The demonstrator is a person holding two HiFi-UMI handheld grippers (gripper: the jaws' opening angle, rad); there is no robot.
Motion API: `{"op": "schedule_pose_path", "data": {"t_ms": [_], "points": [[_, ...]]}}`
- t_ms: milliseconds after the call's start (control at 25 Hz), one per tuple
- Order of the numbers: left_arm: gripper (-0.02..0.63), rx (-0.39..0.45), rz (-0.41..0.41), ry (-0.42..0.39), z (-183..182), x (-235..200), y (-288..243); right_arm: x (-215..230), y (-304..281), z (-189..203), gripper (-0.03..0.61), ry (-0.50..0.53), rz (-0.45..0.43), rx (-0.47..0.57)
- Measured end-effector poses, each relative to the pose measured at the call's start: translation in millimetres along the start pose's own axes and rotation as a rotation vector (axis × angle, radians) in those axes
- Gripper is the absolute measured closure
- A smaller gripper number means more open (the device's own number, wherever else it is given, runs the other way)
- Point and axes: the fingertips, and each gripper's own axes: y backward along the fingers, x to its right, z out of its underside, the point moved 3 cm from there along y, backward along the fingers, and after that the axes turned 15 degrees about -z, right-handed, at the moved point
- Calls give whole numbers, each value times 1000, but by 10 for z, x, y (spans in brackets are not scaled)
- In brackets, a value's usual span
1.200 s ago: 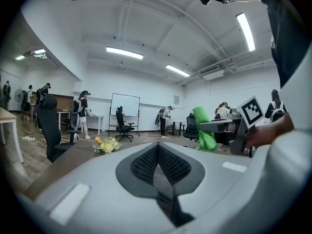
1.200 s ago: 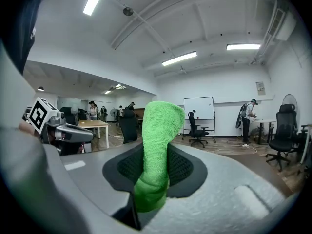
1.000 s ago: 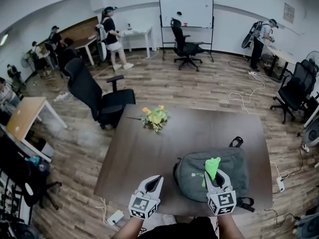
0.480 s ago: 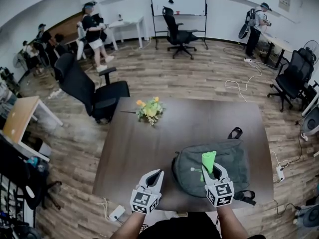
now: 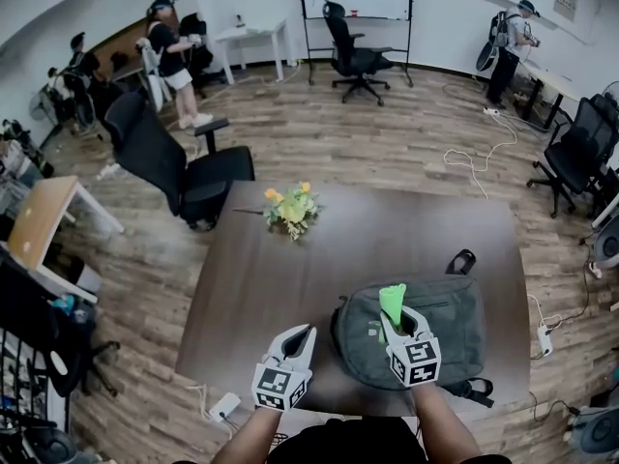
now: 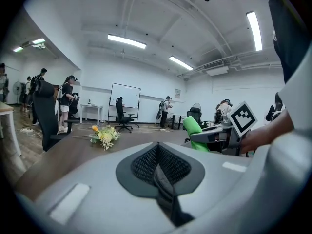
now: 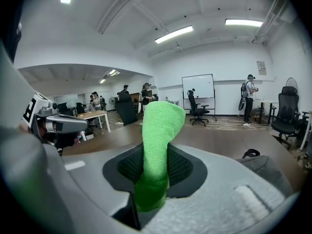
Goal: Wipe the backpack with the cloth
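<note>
The right gripper (image 5: 397,325) is seen clamped on a green cloth (image 5: 392,303), which is held upright between the pressed jaws with its free end standing above them. The cloth is poised over the grey backpack (image 5: 443,334), which is laid flat on the near right part of the dark table (image 5: 280,283). The left gripper (image 5: 304,334) is held just left of the backpack, its jaws pressed together on nothing. A small bunch of flowers (image 5: 290,208) is set further back on the table.
</note>
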Motion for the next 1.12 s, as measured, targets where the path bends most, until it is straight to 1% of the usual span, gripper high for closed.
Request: {"op": "schedule_pose_path", "data": {"t_ms": [120,280,400,680,920,1120], "points": [[594,-9,-13,-10,30,-14,-79,45,-151,25,472,-14,-17,-18],[594,-15,-17,-6,22,18,-175,52,-367,174,472,-27,-38,-94],[594,-17,-19,-1,24,42,-242,69,-511,277,472,-49,-47,-134],[594,-62,-28,0,144,80,-309,170,-721,502,472,-108,-50,-194],[594,-86,-49,-9,189,39,-314,197,-940,630,472,-147,-72,-251],[594,-101,-58,-7,219,28,-317,217,-1021,696,472,-152,-73,-286]]}}
